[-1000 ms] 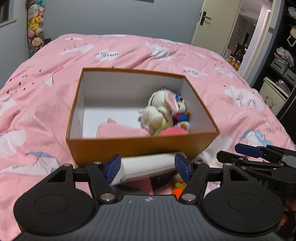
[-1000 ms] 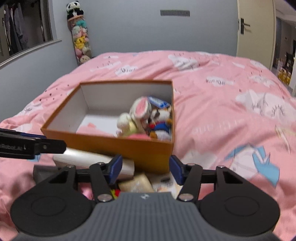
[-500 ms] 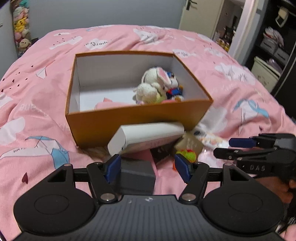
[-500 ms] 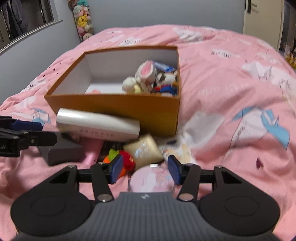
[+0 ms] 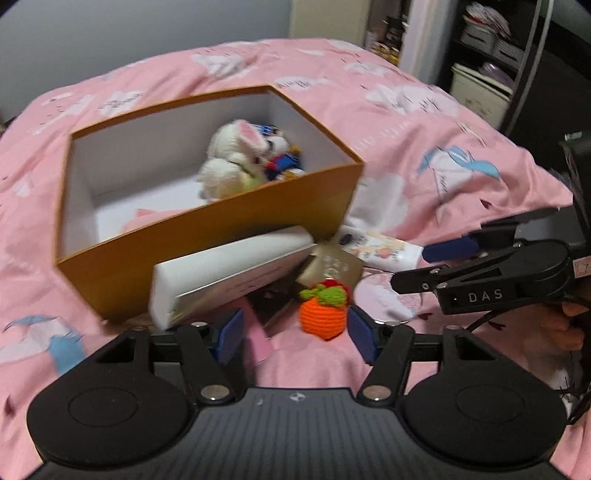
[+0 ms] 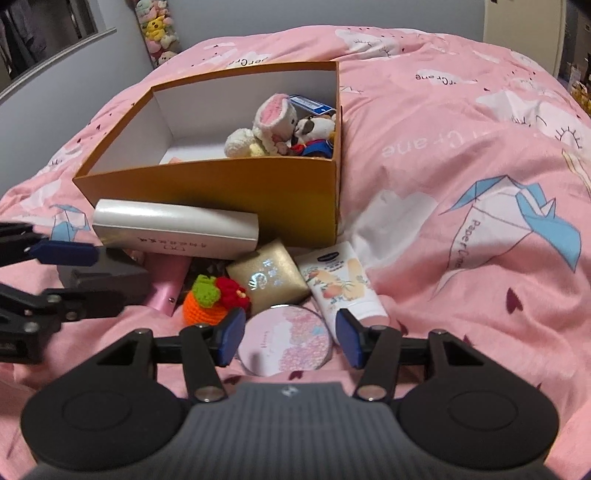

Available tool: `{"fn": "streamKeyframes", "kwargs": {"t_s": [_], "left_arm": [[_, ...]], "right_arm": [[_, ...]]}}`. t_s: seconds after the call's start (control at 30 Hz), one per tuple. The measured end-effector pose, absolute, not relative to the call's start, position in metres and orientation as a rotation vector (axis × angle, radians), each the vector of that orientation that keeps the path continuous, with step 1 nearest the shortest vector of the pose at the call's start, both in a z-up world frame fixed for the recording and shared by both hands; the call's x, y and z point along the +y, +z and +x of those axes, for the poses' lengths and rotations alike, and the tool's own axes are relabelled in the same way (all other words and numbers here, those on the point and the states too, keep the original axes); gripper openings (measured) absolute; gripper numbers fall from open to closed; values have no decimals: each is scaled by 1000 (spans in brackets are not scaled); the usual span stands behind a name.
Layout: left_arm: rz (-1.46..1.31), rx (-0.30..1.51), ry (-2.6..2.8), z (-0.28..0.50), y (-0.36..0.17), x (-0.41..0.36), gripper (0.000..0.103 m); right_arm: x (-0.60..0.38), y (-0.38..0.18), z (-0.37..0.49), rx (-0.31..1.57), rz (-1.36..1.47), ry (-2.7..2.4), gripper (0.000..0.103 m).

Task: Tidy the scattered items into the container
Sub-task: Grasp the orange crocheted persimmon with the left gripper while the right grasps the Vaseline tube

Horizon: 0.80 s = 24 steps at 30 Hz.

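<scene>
The orange box (image 5: 207, 229) (image 6: 221, 192) sits on the pink bed with plush toys (image 6: 280, 127) inside. Loose items lie before its near wall: a long white box (image 6: 173, 229), a gold pouch (image 6: 267, 275), a hand-cream tube (image 6: 343, 284), a dark grey box (image 6: 110, 267) and a pink case (image 6: 166, 282). My left gripper (image 5: 295, 336) (image 6: 109, 275) is closing, its fingers either side of a crochet orange (image 5: 323, 314) (image 6: 207, 302), pads not pressing. My right gripper (image 6: 290, 341) (image 5: 410, 269) stands open around a round pink compact (image 6: 284, 341) (image 5: 388, 301).
The pink duvet (image 6: 461, 184) is rumpled around the pile. Shelves with baskets (image 5: 487, 33) and a doorway stand at the right. A hanging column of plush toys (image 6: 159, 33) is on the far wall. A hand (image 5: 554, 328) holds the right gripper.
My left gripper slid right, from over the dark grey box to the crochet orange, rolled, and its jaws narrowed. My right gripper sank lower around the round compact.
</scene>
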State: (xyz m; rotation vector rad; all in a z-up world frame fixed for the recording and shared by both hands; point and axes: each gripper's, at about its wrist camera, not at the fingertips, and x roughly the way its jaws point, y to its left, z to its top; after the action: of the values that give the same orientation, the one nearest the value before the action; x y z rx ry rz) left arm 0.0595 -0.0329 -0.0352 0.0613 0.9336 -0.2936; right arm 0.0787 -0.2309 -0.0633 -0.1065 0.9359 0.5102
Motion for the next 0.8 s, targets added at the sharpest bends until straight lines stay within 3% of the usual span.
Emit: {"fn": "streamKeyframes", "kwargs": {"t_s": [0.8], "left_arm": [[121, 1091, -360, 112, -103, -59, 62]], "right_arm": [[-226, -96, 122, 962, -310, 500, 57]]}}
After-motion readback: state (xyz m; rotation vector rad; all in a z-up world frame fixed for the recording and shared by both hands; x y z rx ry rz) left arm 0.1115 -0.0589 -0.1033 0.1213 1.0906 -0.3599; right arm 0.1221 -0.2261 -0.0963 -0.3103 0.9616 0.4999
